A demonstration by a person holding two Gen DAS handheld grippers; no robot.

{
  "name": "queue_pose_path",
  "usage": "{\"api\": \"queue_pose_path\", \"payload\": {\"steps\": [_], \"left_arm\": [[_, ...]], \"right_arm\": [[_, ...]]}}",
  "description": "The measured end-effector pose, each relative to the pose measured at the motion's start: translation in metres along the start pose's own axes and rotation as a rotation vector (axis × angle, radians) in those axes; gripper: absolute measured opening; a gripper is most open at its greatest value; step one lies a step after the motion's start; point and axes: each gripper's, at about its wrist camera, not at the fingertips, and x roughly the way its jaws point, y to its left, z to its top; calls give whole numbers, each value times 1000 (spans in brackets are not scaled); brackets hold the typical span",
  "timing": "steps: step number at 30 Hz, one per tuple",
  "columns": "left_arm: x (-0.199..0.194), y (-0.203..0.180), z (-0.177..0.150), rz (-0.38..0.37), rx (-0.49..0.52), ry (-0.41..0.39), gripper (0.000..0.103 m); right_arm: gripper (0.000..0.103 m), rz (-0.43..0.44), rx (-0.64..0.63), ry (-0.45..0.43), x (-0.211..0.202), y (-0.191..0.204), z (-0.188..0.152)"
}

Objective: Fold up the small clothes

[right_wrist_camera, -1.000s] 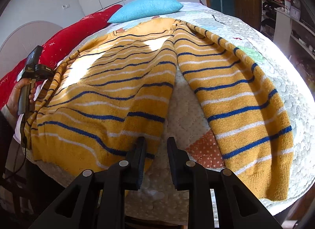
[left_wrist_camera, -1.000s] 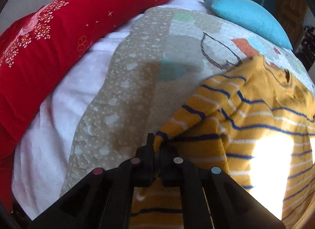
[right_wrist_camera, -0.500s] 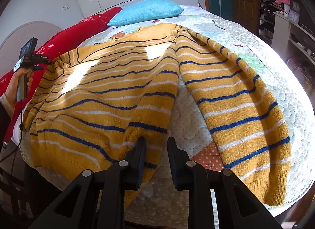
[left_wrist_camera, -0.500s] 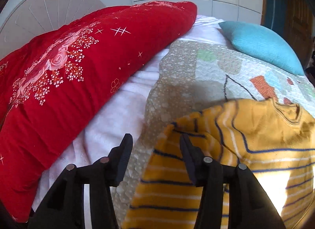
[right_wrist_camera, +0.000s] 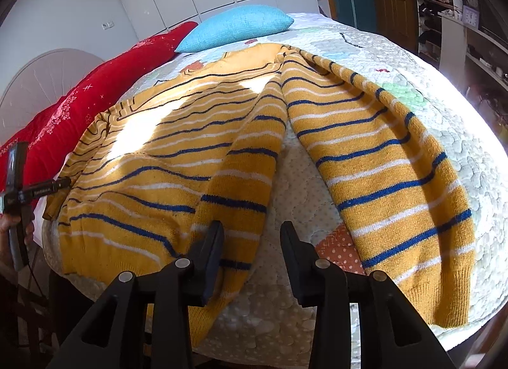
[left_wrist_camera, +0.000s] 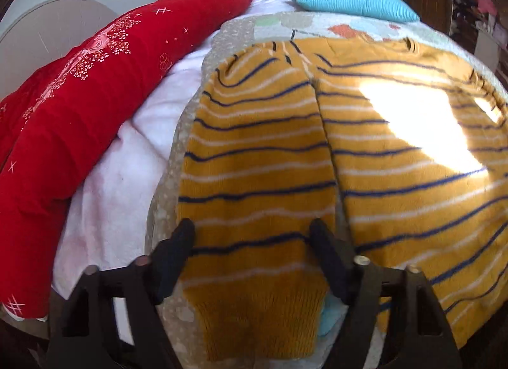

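Handling this sweater [right_wrist_camera: 177, 159] will feel like moving a soft, fairly thick knit: judging by the ribbed cuffs and fuzzy stripes, it should drape, stretch a little and grip well, with nothing fragile about it. It lies spread on the quilt [right_wrist_camera: 412, 83] of the bed, collar at 12 o'clock, hem toward you.

Nearest you, the left gripper [left_wrist_camera: 250, 235] has its jaws apart but closing, and the left sleeve [left_wrist_camera: 254, 178], folded down along the body, lies between them with its cuff at 6 o'clock; the pads do not press it yet. The right gripper [right_wrist_camera: 250, 235] has jaws opening and holds nothing; the hem corner sits just at its 9 o'clock finger, bare quilt between the fingers.

The right sleeve [right_wrist_camera: 381, 162] runs from 12 down to 4 o'clock, its cuff hanging at the bed's edge. You would best pinch that cuff or the ribbed hem, where the knit is doubled.

Open quilt lies at 1 to 3 o'clock. Farther off, a red bolster [left_wrist_camera: 95, 99] borders 9 to 11 o'clock and a blue pillow [right_wrist_camera: 241, 24] sits at 12, well clear.
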Motion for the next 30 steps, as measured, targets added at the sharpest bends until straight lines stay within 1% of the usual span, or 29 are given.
{"api": "queue_pose_path", "payload": {"steps": [1,2,3,5,7,8,9,11,12,13,14,15,16,17,18,19,20,21,22,24,26,28,30], "left_arm": [[2,0,-4,19,5,17,27],[2,7,-5,39,-19,25,21],[2,18,-5,78,-59,36,15],[1,47,-4,127,-166,49,13],[-3,71,-6,221,-247,48,13],[-7,81,-7,252,-273,39,13],[-13,89,-9,247,-300,26,13],[-31,96,-15,198,-355,-18,14],[-41,96,-17,183,-369,-39,22],[-50,92,-19,173,-376,-65,37],[-60,87,-20,165,-379,-95,48],[-70,81,-22,157,-384,-128,70],[-80,74,-24,143,-390,-163,80],[-87,68,-24,124,-396,-192,81],[-93,60,-25,103,-401,-213,81],[-96,52,-24,82,-407,-223,82],[-98,45,-24,55,-416,-229,85],[-97,38,-24,25,-425,-228,87],[-95,29,-22,-12,-428,-219,87],[-89,11,-20,-94,-422,-193,87],[-82,-6,-18,-145,-402,-170,87],[-78,-22,-18,-173,-377,-149,87],[-76,-34,-19,-205,-357,-133,87]], "right_arm": [[41,0,2,-1,0,0,0],[41,0,1,-2,-1,0,-1],[41,-3,-2,-2,-1,0,0],[41,-8,-12,-9,-1,2,-1],[41,-8,-12,-15,-1,2,-1],[41,-6,-7,-11,0,1,-1],[41,-3,2,-7,1,0,-1],[41,3,19,8,5,-2,-1],[41,7,24,7,6,-3,-2],[42,9,28,7,6,-4,-2],[42,10,27,9,5,-4,-1],[42,9,21,5,4,-3,1],[42,7,14,-6,0,-4,2],[42,8,10,-26,-6,-6,3],[45,7,11,-54,-14,-10,5],[51,-4,18,-74,-24,-16,7],[54,-25,31,-95,-33,-23,9],[59,-50,47,-128,-42,-32,11],[64,-76,69,-153,-50,-43,13],[68,-136,120,-199,-59,-66,15],[68,-183,168,-235,-60,-88,15],[69,-216,191,-216,-51,-101,16],[69,-226,194,-187,-37,-109,17]]}}
